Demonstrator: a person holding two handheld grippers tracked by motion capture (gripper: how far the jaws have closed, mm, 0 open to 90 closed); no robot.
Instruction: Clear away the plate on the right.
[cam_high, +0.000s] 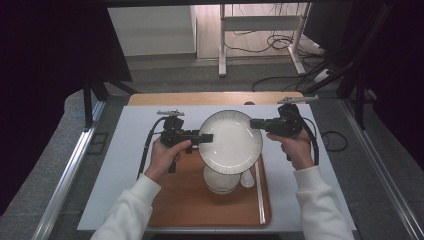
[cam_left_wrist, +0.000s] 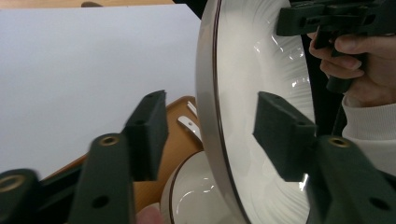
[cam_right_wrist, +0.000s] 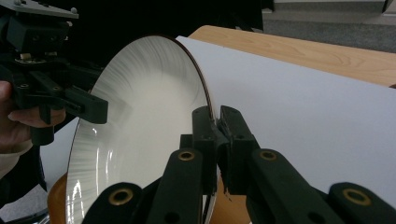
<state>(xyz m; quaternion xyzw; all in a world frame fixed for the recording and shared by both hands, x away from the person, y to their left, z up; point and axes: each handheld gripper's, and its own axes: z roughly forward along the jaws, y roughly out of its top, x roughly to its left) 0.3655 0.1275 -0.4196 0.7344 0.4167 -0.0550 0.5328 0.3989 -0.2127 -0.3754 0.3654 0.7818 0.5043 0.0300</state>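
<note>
Right now a white plate (cam_high: 231, 138) with a thin dark rim is held tilted above the wooden tray (cam_high: 192, 197), its face turned toward the camera in the high view, its lower edge over a white bowl (cam_high: 220, 180) that stands on the tray. A white spoon (cam_high: 246, 177) lies just beside the bowl, on the side away from the left hand. The right gripper (cam_high: 255, 123) comes at the plate from its right edge, held level and pointing inward; in the right gripper view its jaws are pinched tight on the rim (cam_right_wrist: 212, 122), one pad on the face and one on the back. The right hand (cam_high: 299, 148) wraps the handle below the gripper, the white-sleeved forearm running back toward the near edge of the tray. The left gripper (cam_high: 206, 138) meets the plate from the opposite edge, also level; the left hand (cam_high: 165, 159) grips its handle over the tray's left part. In the left gripper view its jaws stand about half open astride the plate's rim (cam_left_wrist: 208, 116), one pad (cam_left_wrist: 148, 130) behind the plate and the other (cam_left_wrist: 280, 133) in front of its face, with a gap on the back side, so they do not clamp it. The tray rests on a white sheet (cam_high: 130, 145) covering the table.
</note>
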